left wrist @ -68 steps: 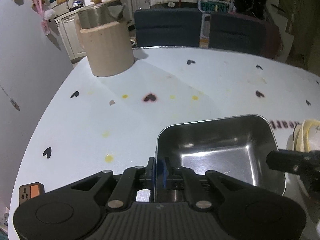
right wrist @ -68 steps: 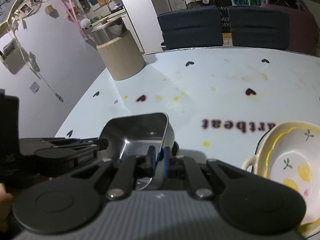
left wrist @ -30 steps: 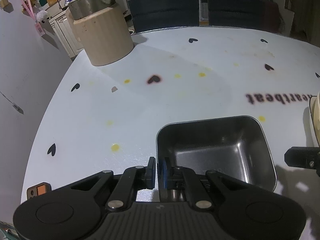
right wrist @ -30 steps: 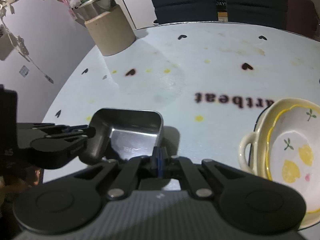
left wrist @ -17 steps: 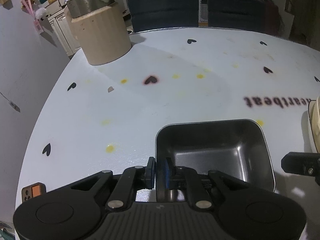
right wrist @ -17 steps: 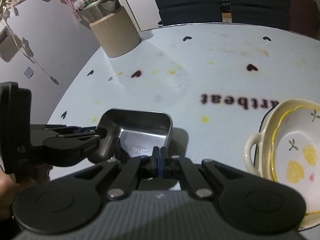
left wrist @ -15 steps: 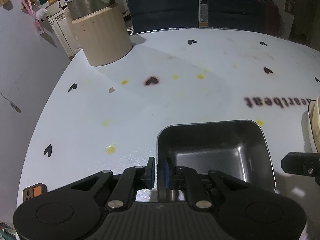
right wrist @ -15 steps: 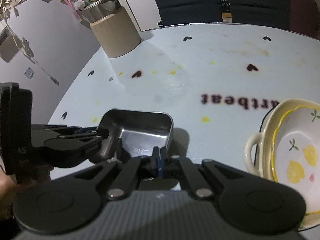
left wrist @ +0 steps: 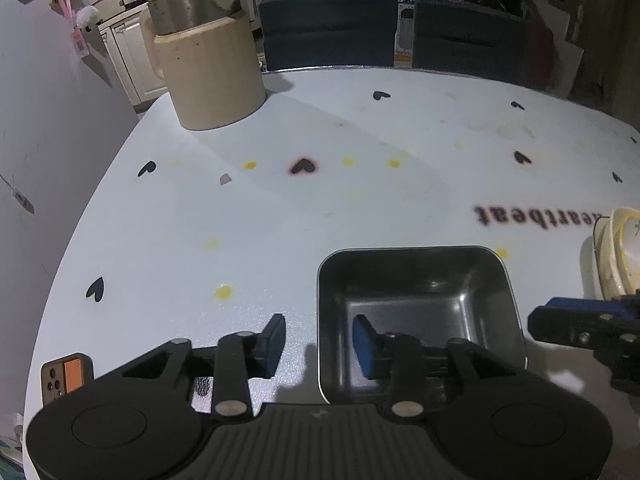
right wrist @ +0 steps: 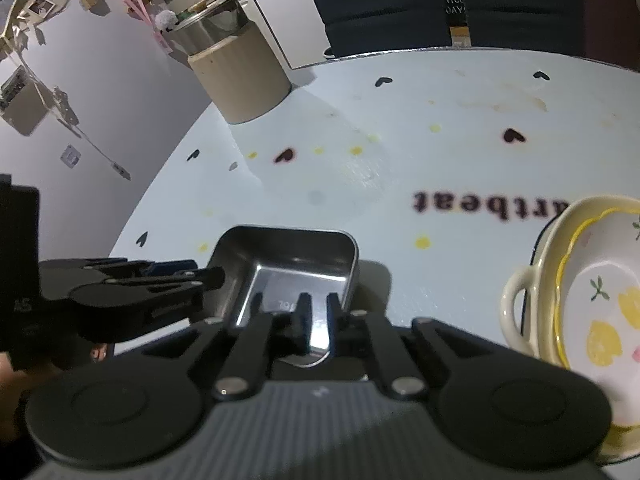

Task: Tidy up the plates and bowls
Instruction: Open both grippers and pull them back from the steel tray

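Releasing the steel tray [left wrist: 416,304] is the step in hand: my left tool [left wrist: 318,344] has just been opening, and its 2 pads now stand wide, 1 outside the tray's left wall and 1 inside the basin, neither pressing on the metal. My right tool [right wrist: 316,316] has also just been opening, but only to a narrow gap; the tray's near rim sits between its fingers, and I judge the pads no longer clamp it, though the gap is slim and contact on 1 side cannot be excluded. The tray rests flat on the desk [left wrist: 280,208], where a second ago both tools pinched its walls. This indicates the tray is placed and its part of the task is done. Relative to the left tool, the tray lies directly ahead and slightly right, its left wall between the pads. Relative to the right tool, it lies directly ahead and slightly left. Just right of that tool, 2 nested ceramic bowls [right wrist: 592,288] stand well apart from the tray. Both tools should back off without dragging the rim.
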The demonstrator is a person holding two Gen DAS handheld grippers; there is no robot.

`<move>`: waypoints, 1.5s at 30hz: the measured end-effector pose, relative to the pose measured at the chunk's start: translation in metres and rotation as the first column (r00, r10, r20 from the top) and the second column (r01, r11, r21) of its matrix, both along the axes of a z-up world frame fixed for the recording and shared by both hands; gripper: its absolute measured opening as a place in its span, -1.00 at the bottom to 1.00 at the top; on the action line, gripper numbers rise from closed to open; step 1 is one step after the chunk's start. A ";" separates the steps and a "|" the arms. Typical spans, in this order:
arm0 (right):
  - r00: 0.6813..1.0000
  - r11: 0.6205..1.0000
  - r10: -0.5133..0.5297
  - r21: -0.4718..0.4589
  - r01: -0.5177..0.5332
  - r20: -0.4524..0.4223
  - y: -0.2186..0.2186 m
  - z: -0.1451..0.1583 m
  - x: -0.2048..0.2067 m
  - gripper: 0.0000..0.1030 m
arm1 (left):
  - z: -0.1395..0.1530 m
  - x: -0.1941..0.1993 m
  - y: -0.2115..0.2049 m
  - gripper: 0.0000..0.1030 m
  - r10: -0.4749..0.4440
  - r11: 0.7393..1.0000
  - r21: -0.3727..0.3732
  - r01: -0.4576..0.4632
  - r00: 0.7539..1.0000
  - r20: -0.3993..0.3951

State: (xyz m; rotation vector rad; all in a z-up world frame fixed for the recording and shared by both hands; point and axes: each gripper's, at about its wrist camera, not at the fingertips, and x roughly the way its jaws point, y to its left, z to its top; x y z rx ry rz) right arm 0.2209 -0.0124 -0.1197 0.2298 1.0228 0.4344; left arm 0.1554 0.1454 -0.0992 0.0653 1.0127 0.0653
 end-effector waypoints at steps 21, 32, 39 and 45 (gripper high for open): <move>0.987 0.997 -0.012 -0.069 0.024 0.162 -0.013 0.029 -0.025 0.96 | 0.054 -0.044 0.025 1.00 0.084 0.986 -0.159 -0.057 0.982 0.169; 0.951 0.978 -0.103 -0.144 0.150 0.292 -0.069 0.091 -0.046 0.99 | 0.090 -0.050 0.000 1.00 0.050 0.969 -0.246 0.014 0.967 0.250; 0.906 0.921 -0.240 -0.212 0.326 0.349 -0.140 0.139 -0.074 0.99 | 0.115 -0.037 -0.051 1.00 -0.019 0.947 -0.304 0.107 0.960 0.279; 0.884 0.887 -0.297 -0.238 0.395 0.361 -0.207 0.163 -0.082 0.99 | 0.138 -0.010 -0.128 1.00 -0.113 0.934 -0.292 0.204 0.947 0.300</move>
